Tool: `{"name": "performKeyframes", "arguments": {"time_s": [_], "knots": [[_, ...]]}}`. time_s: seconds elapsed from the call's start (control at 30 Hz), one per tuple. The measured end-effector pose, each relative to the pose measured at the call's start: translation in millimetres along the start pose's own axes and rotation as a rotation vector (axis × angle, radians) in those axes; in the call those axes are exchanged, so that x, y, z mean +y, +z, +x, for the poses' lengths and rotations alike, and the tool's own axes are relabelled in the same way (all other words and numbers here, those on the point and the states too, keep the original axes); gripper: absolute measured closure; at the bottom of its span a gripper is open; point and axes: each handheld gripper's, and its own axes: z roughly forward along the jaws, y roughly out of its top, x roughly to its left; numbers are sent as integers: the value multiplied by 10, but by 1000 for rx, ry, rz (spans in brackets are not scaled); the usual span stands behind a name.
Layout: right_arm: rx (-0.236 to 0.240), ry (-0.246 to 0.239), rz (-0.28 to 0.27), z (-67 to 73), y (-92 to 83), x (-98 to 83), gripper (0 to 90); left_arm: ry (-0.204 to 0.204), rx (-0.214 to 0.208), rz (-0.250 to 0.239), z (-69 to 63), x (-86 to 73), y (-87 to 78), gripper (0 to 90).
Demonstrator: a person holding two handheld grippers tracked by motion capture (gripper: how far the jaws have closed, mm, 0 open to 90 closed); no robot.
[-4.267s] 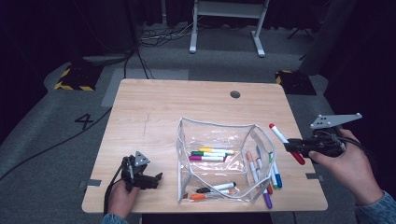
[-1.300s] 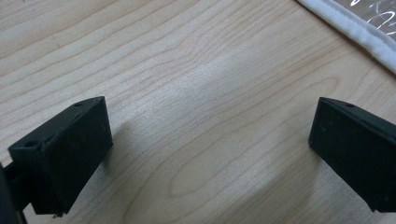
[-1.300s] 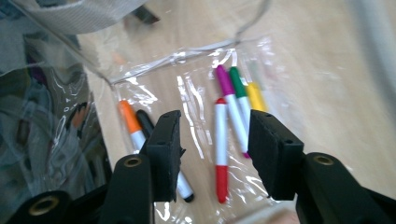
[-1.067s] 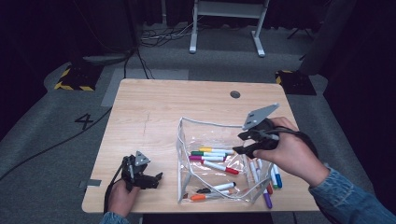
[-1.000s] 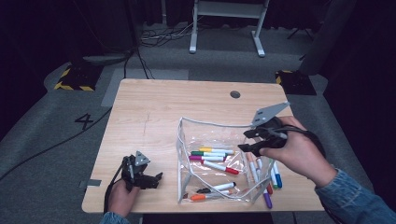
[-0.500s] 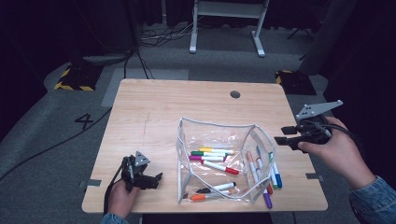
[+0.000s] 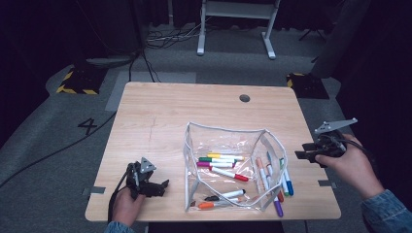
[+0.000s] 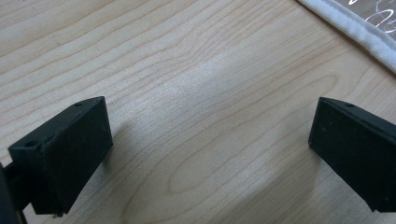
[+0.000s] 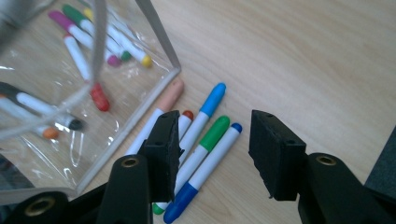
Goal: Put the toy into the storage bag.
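Markers (image 9: 201, 140) lying beside the clear pouch (image 9: 135, 109) at lower left of the right gripper view are light, rigid, slippery; grasp mid-barrel with the right gripper (image 9: 215, 149), jaws apart and empty, recently narrowing.

floor: grey carpet (image 7: 58, 160) | white desk frame (image 7: 236, 24) behind | room: dark

Left claw (image 7: 160, 187) open, low; right claw (image 7: 302, 154) open, closing slightly.
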Motion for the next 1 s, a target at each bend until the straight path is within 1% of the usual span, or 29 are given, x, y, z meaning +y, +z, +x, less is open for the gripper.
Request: {"name": "performKeyframes", "arguments": {"time_s": [0.17,0.33,0.63,0.8,0.93,1.0], "knots": [[20,43,55,-62,292,-209,537,0,0,0,0,0,0,0],[23,66,115,-104,567,-390,537,0,0,0,0,0,0,0],[40,94,161,-122,904,-581,538,0,0,0,0,0,0,0],[37,99,173,-129,983,-621,546,0,0,0,0,0,0,0],[-2,105,181,-173,973,-650,587,0,0,0,0,0,0,0],[-29,122,199,-201,966,-679,626,0,0,0,0,0,0,0]]}}
